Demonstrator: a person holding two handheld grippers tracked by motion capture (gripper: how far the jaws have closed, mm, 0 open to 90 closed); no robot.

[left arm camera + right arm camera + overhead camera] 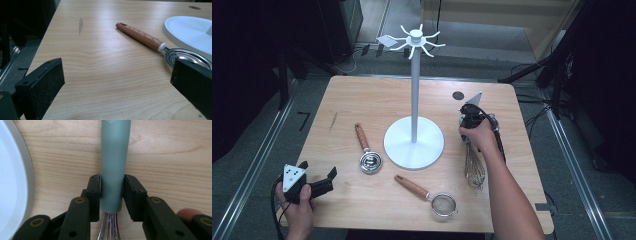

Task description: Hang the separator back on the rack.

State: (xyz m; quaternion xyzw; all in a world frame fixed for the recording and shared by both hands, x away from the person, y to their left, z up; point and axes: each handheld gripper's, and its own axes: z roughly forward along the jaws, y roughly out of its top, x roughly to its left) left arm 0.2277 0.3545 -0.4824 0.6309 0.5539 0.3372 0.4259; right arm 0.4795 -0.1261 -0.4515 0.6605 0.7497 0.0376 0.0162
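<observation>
Where high view blurs grip, right tongs [111, 192] clamp whisk [114, 165] handle — left tongs [120, 87] spread, empty.

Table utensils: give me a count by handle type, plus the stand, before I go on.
Wooden-handled: 2, a round metal scoop and a mesh strainer
Grey-handled: 1, the whisk, clamped by the right gripper
White hook stand: 1
Total: 4

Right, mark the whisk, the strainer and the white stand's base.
whisk [114, 165], right gripper view, on its grey-green handle.
strainer [444, 204], high view, on the mesh bowl.
white stand's base [401, 145], high view, on the round foot's bare left side.
</observation>
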